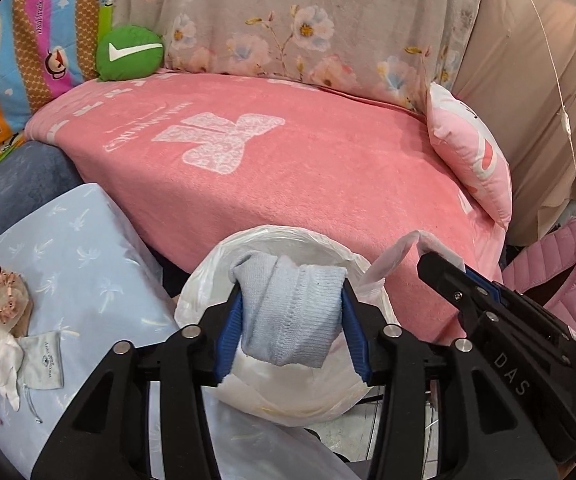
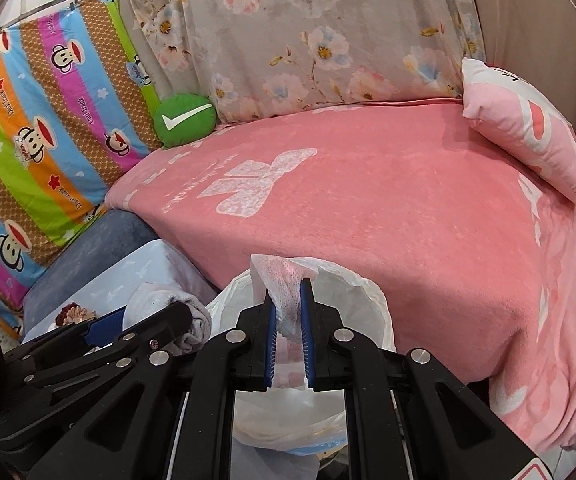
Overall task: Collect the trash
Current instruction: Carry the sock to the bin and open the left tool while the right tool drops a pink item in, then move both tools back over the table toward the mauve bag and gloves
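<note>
Mid-task: left gripper (image 1: 292, 316) clamped on a blue sock (image 1: 288, 312) above the open white bag (image 1: 280, 240), right gripper (image 2: 288, 320) pinching the bag's handle (image 2: 276, 280); drop pending, bed (image 1: 288, 160) looks cleared.

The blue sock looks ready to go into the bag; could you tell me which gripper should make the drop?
Left. The left gripper grips the blue sock over the white bag; the right gripper holds its handle.

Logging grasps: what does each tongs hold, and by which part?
Left tongs pinch the light blue sock across its folded middle. Right tongs clamp the white plastic bag by its handle.
</note>
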